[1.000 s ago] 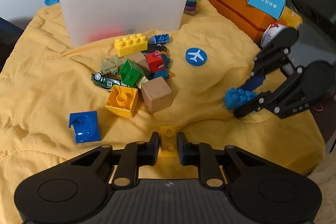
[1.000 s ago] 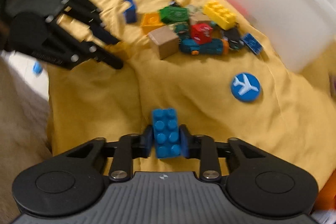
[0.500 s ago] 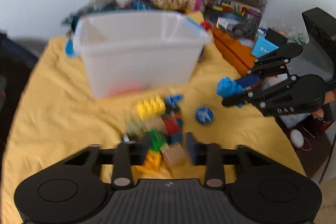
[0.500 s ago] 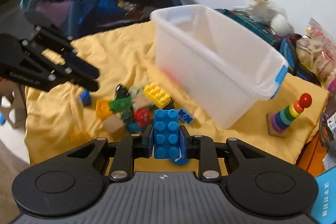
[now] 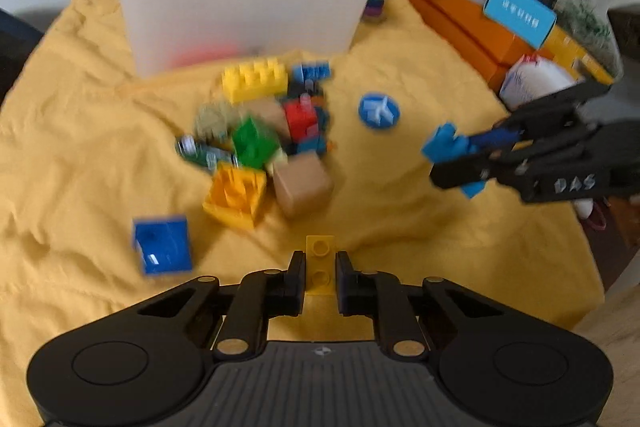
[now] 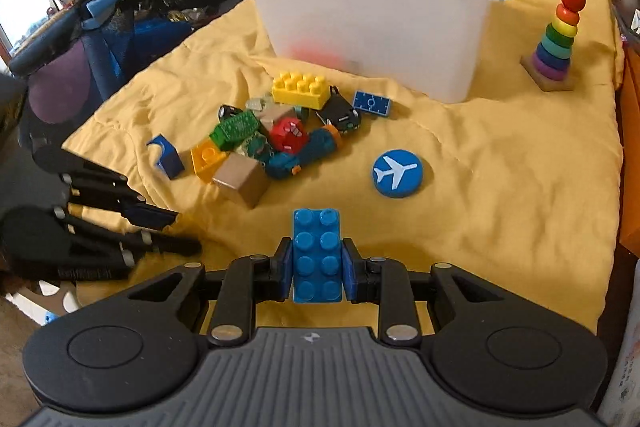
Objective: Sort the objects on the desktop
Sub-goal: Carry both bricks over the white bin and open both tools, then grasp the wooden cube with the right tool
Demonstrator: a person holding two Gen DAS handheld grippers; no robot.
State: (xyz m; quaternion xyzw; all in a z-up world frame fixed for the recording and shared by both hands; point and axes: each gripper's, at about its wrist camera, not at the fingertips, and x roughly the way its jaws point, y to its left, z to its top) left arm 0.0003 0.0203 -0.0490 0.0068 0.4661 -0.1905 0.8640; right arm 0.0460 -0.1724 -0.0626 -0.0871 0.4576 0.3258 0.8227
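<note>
My left gripper [image 5: 320,263] is shut on a small flat yellow brick [image 5: 320,247], low over the yellow cloth [image 5: 400,227]. In the right wrist view, my right gripper [image 6: 317,259] is shut on a blue eight-stud brick [image 6: 317,239] and hovers above the cloth, near a blue disc with a white airplane [image 6: 397,173]. The same gripper [image 5: 452,163] shows at the right of the left wrist view. A pile of toys lies ahead: a yellow brick [image 6: 300,89], a green brick [image 6: 234,127], a red block [image 6: 288,135] and a wooden cube [image 6: 240,181]. Behind it stands a white bin [image 6: 372,27].
A lone blue block [image 6: 166,157] lies left of the pile. A rainbow ring stacker [image 6: 558,39] stands at the back right, with orange boxes [image 5: 472,31] along the right edge. A dark blue bag [image 6: 120,27] sits off the left side.
Half a second ago the left view was higher, with open, empty jaws. Now it is low again with the yellow brick between shut jaws. The right gripper has rolled, still holding the blue brick.
</note>
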